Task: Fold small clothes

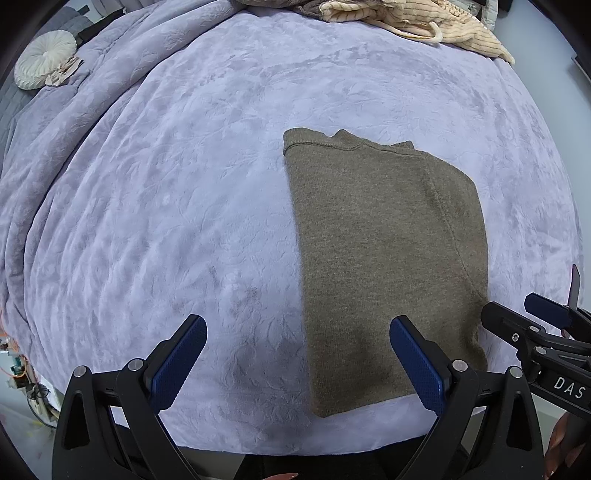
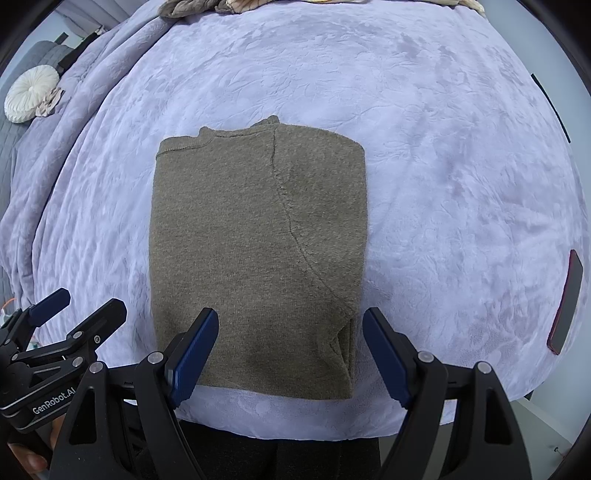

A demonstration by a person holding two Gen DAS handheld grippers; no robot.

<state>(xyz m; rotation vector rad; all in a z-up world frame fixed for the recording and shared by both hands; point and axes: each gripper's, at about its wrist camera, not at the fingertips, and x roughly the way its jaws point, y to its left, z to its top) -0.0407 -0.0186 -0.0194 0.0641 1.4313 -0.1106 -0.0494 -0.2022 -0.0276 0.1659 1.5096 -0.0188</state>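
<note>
Slippage is my worry: both my left hand-held gripper [image 1: 297,363] and right hand-held gripper [image 2: 290,356] hang spread and empty above the folded olive-brown knit sweater [image 2: 255,254], whose loose layers beneath my right fingers could slide apart on the plush lavender bed cover [image 2: 443,184].

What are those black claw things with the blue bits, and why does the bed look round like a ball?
They are grabbing tools, one held in each of a person's hands. Each has two fingers with blue pads, and a small camera that looks along them. That camera's lens bends the picture, so the flat bed looks round.

One picture comes from the left gripper, the other from the right gripper. Both are open and hold nothing.

On the lilac blanket lies a brown sweater, folded into a neat rectangle. At the far edge is a pile of cream clothes, off to one side a round white cushion, and near the blanket's right edge a dark flat thing, maybe a phone.
</note>
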